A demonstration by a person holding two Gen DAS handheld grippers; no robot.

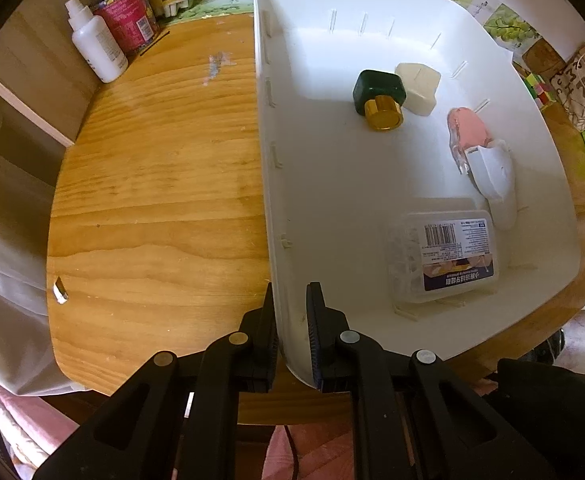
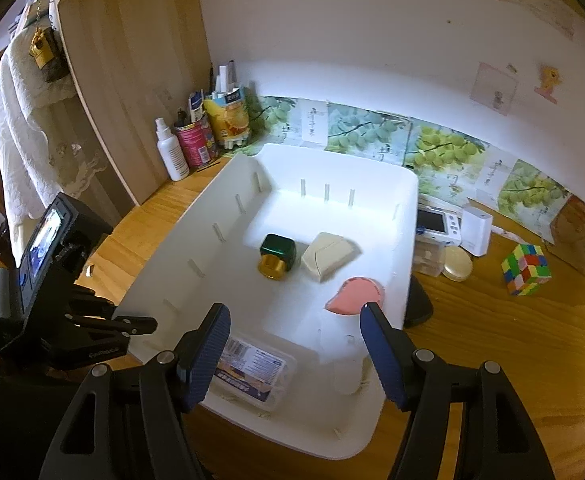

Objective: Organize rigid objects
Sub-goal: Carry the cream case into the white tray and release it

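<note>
Left claw (image 1: 290, 320) pinches the white bin's (image 1: 268, 184) wall; right claw (image 2: 296, 356) hangs open, empty. Only the right view shows a puzzle cube (image 2: 526, 275) on the desk (image 2: 492, 340).

Home desk (image 2: 472, 340), pen cup (image 2: 194, 140), puzzle cube (image 2: 526, 270)

A bin (image 2: 406, 216) sat on the worktop (image 1: 152, 184). Inside it, a capped bottle (image 2: 277, 257) lay just left of a wedge block (image 2: 326, 256), a labelled box (image 2: 252, 372) nearest the front. A puzzle cube (image 2: 526, 269) stood well right, outside the bin.
</note>
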